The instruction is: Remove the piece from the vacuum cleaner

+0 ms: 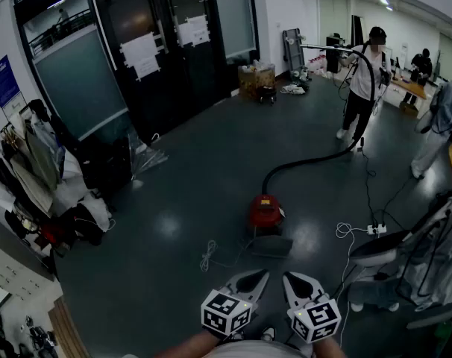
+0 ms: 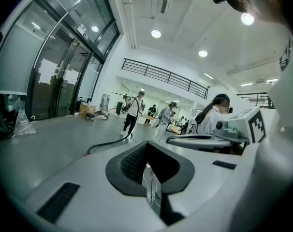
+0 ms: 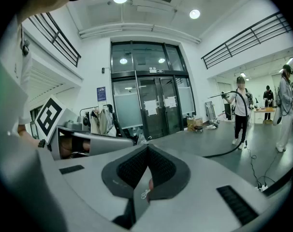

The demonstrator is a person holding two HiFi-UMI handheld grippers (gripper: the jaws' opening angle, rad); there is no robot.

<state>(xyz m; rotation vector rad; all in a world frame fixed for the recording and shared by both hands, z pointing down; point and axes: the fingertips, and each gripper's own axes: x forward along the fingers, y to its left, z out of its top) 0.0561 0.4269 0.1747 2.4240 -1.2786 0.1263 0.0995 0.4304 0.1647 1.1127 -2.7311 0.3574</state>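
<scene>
— What have you got in the jaws?

— Nothing. My left gripper (image 1: 257, 278) and right gripper (image 1: 293, 280) sit side by side low in front of me. Each has its jaws clenched tip to tip with nothing between them, and only floor shows through the slit behind the pads.

— Where's the vacuum cleaner?

— The red vacuum cleaner (image 1: 265, 209) stands on the grey floor (image 1: 196, 192) ahead, well apart from both grippers. A flat dark grey part (image 1: 271, 246) lies just on my side of it, but I can't tell if they touch. A loose white cable (image 1: 209, 256) lies to the left.

— And the hose?

— The black hose (image 1: 315, 159) curves off to a person (image 1: 364, 73) standing far across the room, who holds the wand (image 1: 327, 47) raised.
</scene>
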